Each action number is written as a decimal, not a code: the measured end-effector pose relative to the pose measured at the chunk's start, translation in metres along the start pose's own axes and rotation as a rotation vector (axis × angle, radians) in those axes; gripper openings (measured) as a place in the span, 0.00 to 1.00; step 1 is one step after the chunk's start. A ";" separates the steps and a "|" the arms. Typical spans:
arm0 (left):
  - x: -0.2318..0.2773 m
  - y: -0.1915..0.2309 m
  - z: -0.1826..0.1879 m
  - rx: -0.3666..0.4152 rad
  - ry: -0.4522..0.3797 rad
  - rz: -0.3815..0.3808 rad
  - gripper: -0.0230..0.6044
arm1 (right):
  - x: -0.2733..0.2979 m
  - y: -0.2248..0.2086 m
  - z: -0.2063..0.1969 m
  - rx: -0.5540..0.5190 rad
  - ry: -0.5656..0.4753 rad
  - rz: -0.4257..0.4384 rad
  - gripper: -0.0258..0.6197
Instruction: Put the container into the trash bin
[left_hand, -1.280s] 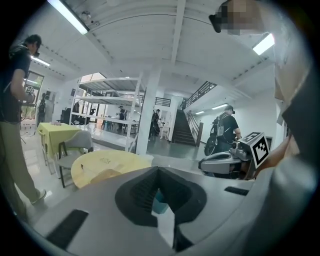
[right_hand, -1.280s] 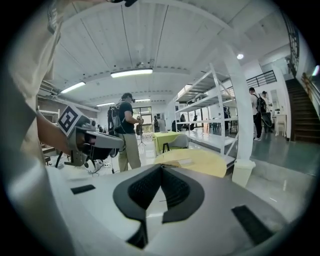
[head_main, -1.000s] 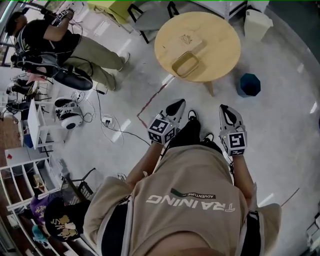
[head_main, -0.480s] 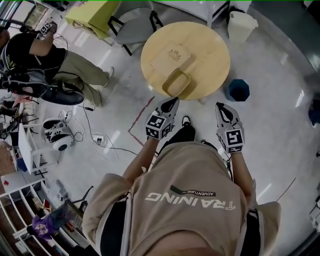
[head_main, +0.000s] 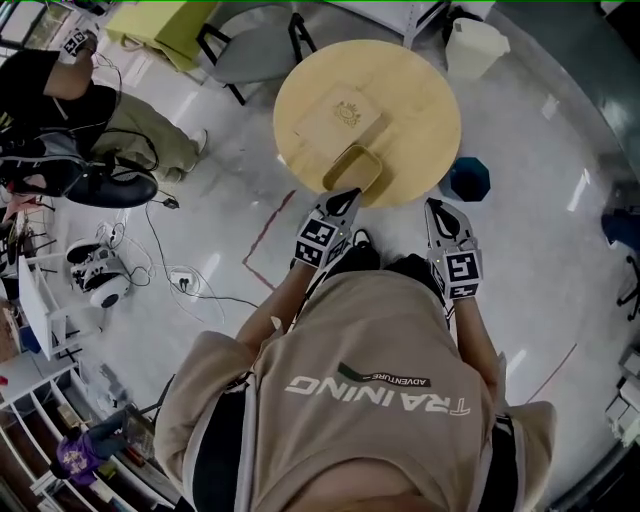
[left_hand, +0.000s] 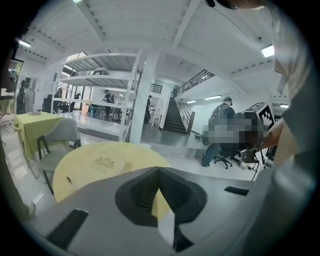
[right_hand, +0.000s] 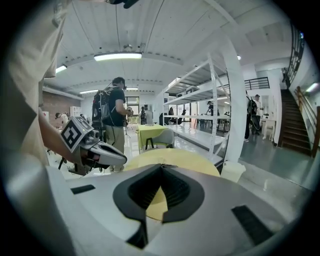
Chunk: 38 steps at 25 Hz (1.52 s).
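A tan open container (head_main: 352, 168) lies at the near edge of the round wooden table (head_main: 410, 100), beside a flat tan box with an emblem (head_main: 340, 113). A dark blue bin (head_main: 468, 180) stands on the floor right of the table, and a white bin (head_main: 474, 47) stands beyond it. My left gripper (head_main: 347, 195) is shut and empty, its tip just short of the container. My right gripper (head_main: 435, 205) is shut and empty, near the table's edge and left of the blue bin. In the left gripper view the emblem box (left_hand: 104, 162) shows ahead.
A grey chair (head_main: 250, 45) and a yellow-covered table (head_main: 165, 25) stand behind the round table. A person (head_main: 60, 100) stands at the left, with cables and a power strip (head_main: 180, 278) on the floor. Red tape (head_main: 265, 230) marks the floor. Shelves (right_hand: 210, 90) line the room.
The table and container have come closer to me over the last second. Both grippers now reach the table's near edge and have stayed shut.
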<state>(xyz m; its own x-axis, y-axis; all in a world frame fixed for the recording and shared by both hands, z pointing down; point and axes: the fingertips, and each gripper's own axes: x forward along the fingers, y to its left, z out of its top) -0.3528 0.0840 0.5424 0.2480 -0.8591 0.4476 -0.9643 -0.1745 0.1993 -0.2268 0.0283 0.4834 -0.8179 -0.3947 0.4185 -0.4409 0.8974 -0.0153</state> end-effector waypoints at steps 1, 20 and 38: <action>0.003 0.002 -0.003 -0.003 0.011 -0.006 0.04 | 0.003 0.000 0.001 -0.001 0.002 0.004 0.04; 0.077 0.028 -0.105 -0.019 0.442 0.067 0.19 | 0.021 -0.041 -0.016 0.038 0.021 0.062 0.04; 0.098 0.030 -0.153 0.012 0.610 0.063 0.12 | 0.027 -0.074 -0.022 0.061 0.044 0.042 0.04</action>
<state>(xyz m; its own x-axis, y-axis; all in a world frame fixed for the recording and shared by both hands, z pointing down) -0.3432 0.0683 0.7252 0.1957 -0.4381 0.8774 -0.9789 -0.1409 0.1480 -0.2084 -0.0445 0.5163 -0.8198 -0.3463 0.4560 -0.4292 0.8988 -0.0891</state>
